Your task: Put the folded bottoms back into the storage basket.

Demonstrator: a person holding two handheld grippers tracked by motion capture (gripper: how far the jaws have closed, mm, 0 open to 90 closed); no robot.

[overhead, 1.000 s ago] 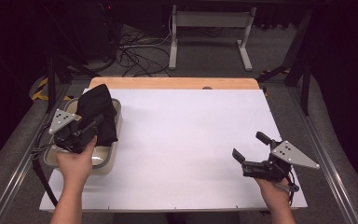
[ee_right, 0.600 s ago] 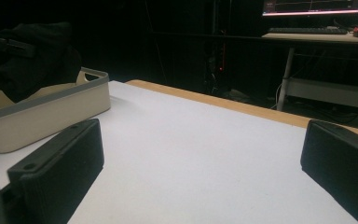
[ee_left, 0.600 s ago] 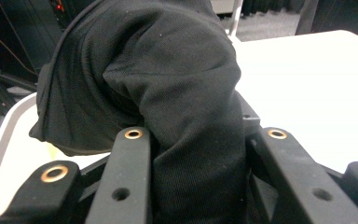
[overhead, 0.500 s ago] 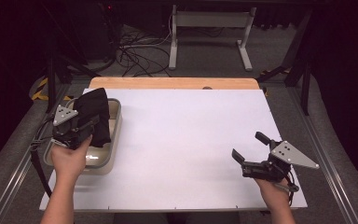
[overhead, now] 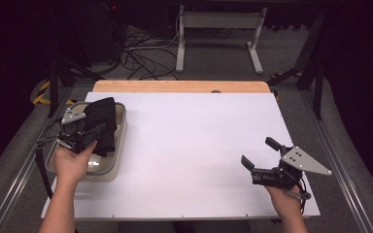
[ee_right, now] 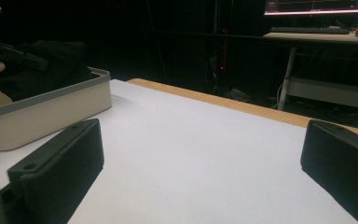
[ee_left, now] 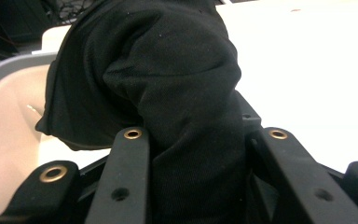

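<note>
A bunched black cloth (overhead: pixel 106 121) hangs over the beige bin (overhead: pixel 120 145) at the table's left side, its lower part inside the bin. My left gripper (overhead: pixel 97 131) is shut on the cloth. In the left gripper view the cloth (ee_left: pixel 168 84) bulges up between the two jaws of that gripper (ee_left: pixel 205 135), with the bin wall (ee_left: pixel 9 116) behind it. My right gripper (overhead: pixel 258 151) rests near the front right of the table, open and holding nothing. The right gripper view shows its wide-apart jaws (ee_right: pixel 205 154), the bin (ee_right: pixel 51 112) and the cloth (ee_right: pixel 51 60) far off.
A white sheet (overhead: pixel 194 145) covers the table, with a wooden strip (overhead: pixel 179 86) along the far edge. Beyond the table are cables (overhead: pixel 141 60) on the floor and a desk frame (overhead: pixel 218 29). Metal rails run along both table sides.
My left gripper has shifted slightly away from the person and sunk a little, so the cloth sits lower in the bin. The right gripper has stayed still.
</note>
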